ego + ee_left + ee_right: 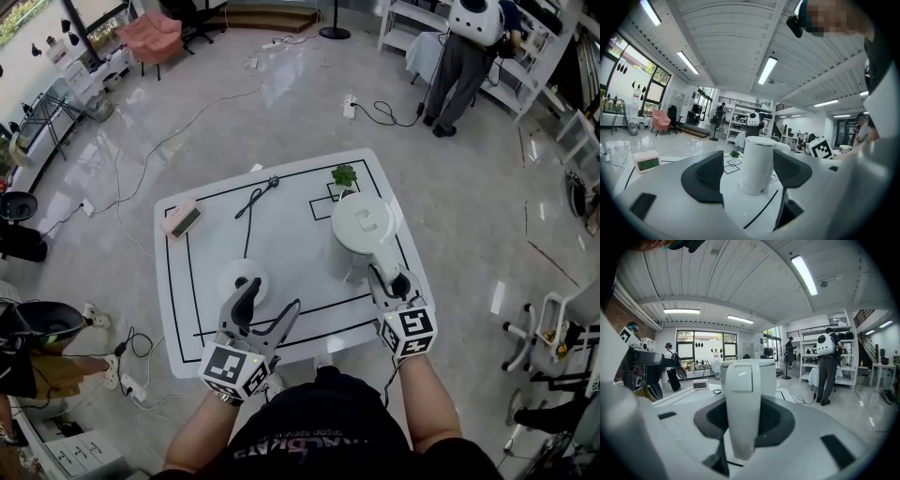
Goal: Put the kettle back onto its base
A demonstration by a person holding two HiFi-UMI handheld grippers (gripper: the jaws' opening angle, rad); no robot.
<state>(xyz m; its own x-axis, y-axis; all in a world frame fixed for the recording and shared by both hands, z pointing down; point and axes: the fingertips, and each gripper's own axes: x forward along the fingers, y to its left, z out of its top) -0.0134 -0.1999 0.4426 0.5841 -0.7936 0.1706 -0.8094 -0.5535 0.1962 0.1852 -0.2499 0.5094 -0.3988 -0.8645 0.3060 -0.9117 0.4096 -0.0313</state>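
Since the kettle had to go onto its base, I had the right gripper (392, 281) clamped on the handle (739, 399): pads either side of it, grip low on the handle. That was the only sensible place to carry it from, and it kept the body upright.

Left gripper (274, 298) was spread wide with nothing pressed between the pads. It sat at the near edge of the table (291, 234), just beside the base (242, 278), with one fingertip over the disc's near rim. My read: it was parked there to steady the base if it slid, and kept low so it left the landing spot clear.

Kettle (361, 225) was to the right of the base, well apart from it, lid closed and handle pointing back at me. It looked to be standing on the table, though I couldn't tell for sure whether it was lifted clear. Task not done; next move would need a lift, a sideways carry to the left and a centred set-down.

Further out on the table: a black cable (255, 199), a small clock (182, 219) at the left edge, and a potted plant (344, 175) behind the kettle. None of them lay in the path.

Far side of the room: a person (464, 56) at the shelves, not involved.
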